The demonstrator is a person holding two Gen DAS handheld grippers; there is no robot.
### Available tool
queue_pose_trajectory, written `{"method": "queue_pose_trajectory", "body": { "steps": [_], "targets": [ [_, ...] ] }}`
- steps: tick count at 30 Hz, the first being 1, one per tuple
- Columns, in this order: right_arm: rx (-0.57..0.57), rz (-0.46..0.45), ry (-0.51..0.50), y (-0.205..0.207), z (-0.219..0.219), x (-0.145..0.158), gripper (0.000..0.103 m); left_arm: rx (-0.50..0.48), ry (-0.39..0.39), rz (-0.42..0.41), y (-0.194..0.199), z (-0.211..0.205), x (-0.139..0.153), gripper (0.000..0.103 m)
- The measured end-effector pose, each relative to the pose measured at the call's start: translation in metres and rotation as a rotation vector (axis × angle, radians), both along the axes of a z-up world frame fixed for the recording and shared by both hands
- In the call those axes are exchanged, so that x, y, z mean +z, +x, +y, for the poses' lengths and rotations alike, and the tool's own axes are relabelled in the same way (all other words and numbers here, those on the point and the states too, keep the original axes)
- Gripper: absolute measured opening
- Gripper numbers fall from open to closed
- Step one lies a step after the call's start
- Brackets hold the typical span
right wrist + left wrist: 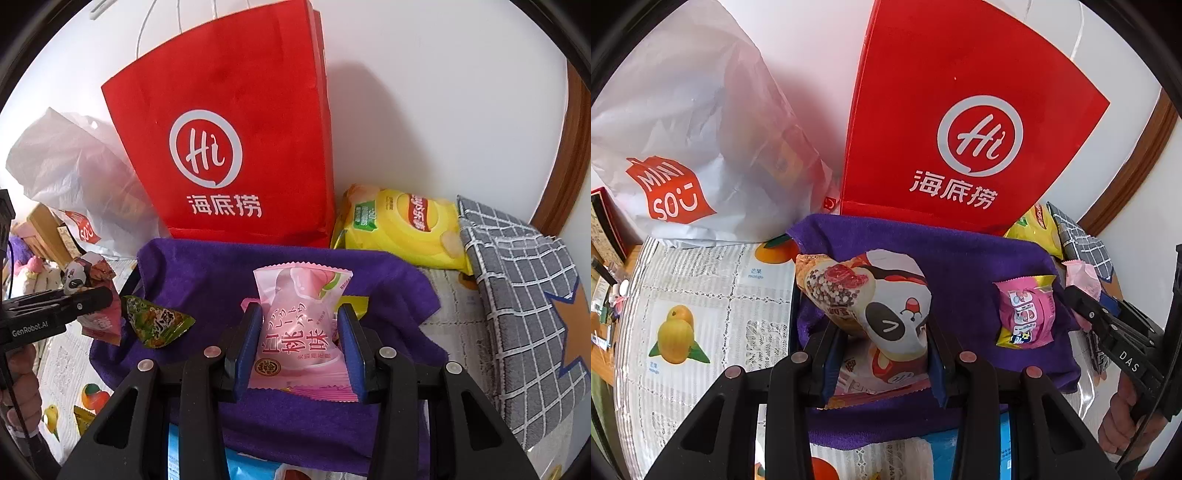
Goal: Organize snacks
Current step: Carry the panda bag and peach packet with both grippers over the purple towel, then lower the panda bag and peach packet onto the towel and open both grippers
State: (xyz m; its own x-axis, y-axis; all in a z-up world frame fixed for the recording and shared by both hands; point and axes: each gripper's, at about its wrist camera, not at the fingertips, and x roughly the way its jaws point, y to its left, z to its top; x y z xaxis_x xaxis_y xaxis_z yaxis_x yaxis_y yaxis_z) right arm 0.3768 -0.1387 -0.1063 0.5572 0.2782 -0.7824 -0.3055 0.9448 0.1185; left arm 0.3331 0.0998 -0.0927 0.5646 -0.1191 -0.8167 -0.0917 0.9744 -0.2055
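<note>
My left gripper point(882, 343) is shut on a white snack packet with a panda print point(886, 306), held over a purple towel point(967, 266). A small pink packet point(1027, 317) lies on the towel to its right. My right gripper point(301, 321) is shut on a pink peach-flavour packet point(295, 332) above the same purple towel point(207, 273). A green triangular packet point(159, 325) rests on the towel's left side. Each gripper shows in the other's view: the right one point(1086, 306) at the right edge, the left one point(99, 299) at the left edge with the panda packet point(77, 277).
A red paper bag point(229, 129) stands against the white wall behind the towel. A white plastic bag point(683, 147) sits to its left. A yellow chips bag point(406, 225) and a grey checked cloth point(517, 295) lie at the right. A fruit-print tablecloth point(701, 314) covers the table.
</note>
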Motion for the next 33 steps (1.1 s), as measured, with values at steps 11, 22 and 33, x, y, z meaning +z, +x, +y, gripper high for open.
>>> {"method": "queue_pose_trajectory", "body": {
  "steps": [11,22,33],
  "targets": [
    [0.028,0.027,-0.015,0.003,0.007,-0.011,0.042,0.011,0.007,0.034,0.005,0.004,-0.01,0.037],
    [0.049,0.038,-0.023,0.004,0.011,-0.013,0.042,0.004,0.01,0.041,0.007,0.002,-0.012,0.037],
    [0.084,0.056,-0.04,0.004,0.018,-0.017,0.042,0.0,0.015,0.063,0.008,0.001,-0.018,0.037]
  ]
}}
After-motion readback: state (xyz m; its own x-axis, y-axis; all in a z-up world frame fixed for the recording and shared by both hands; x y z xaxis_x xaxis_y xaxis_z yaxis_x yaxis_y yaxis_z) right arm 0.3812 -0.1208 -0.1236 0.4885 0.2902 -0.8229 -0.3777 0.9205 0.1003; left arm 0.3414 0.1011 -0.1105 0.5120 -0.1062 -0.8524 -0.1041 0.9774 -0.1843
